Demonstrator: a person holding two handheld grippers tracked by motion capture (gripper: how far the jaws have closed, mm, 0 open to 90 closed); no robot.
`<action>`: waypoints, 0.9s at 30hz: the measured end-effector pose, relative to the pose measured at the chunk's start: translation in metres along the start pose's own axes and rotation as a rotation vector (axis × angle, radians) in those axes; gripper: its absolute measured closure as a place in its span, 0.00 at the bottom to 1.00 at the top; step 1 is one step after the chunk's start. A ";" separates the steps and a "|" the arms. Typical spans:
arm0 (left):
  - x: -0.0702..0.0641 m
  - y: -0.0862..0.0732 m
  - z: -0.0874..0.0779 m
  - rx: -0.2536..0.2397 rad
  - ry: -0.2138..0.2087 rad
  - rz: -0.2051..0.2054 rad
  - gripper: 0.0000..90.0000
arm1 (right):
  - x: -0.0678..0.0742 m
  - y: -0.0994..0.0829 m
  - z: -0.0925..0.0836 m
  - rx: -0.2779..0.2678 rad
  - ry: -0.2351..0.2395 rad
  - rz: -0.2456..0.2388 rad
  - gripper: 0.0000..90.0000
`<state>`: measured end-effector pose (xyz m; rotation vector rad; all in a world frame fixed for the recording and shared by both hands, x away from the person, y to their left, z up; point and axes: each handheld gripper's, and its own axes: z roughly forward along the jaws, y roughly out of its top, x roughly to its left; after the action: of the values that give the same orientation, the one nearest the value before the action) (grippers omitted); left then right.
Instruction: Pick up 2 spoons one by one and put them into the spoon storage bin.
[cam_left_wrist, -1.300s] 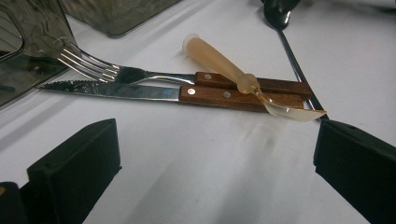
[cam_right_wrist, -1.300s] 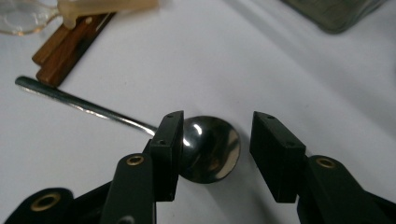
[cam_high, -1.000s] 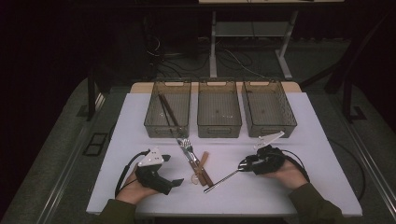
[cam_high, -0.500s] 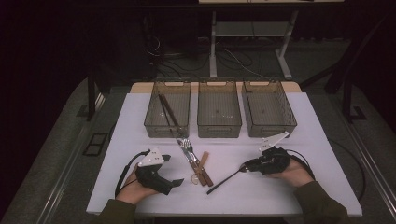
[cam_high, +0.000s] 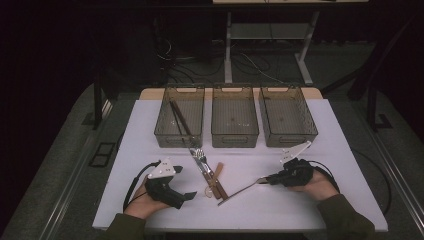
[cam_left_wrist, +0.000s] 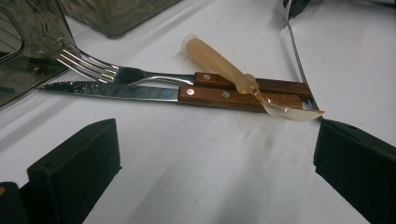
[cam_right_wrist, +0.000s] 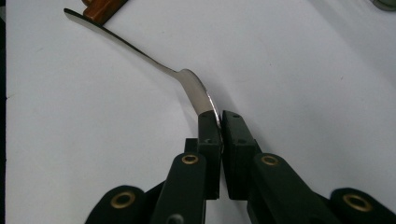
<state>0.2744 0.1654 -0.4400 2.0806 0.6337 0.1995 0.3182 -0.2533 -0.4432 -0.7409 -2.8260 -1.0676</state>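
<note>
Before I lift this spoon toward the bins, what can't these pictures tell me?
- Metal spoon: the right tool covers its bowl edge in the right gripper view.
- Left bin: its dark utensils are too small in the high view.
- Plastic spoon: hides part of the fork handle, left gripper view.

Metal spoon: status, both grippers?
Right gripper just closed, shut on metal spoon at its bowl. Left gripper open, holding nothing, facing fork, knife and plastic spoon. Spoon handle tip close beside the wooden handles.
</note>
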 end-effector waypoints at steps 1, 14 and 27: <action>0.000 0.000 0.000 0.000 0.000 0.000 0.00 | 0.000 0.000 0.000 0.000 0.003 0.001 0.96; 0.001 0.000 -0.001 0.001 0.001 0.003 0.00 | 0.000 0.001 -0.009 -0.051 0.027 0.010 0.97; 0.001 0.000 -0.001 0.000 0.002 0.002 0.00 | -0.004 0.001 -0.028 -0.142 -0.020 0.050 0.97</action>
<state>0.2744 0.1669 -0.4397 2.0819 0.6327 0.2032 0.3183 -0.2718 -0.4220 -0.8325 -2.7546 -1.2699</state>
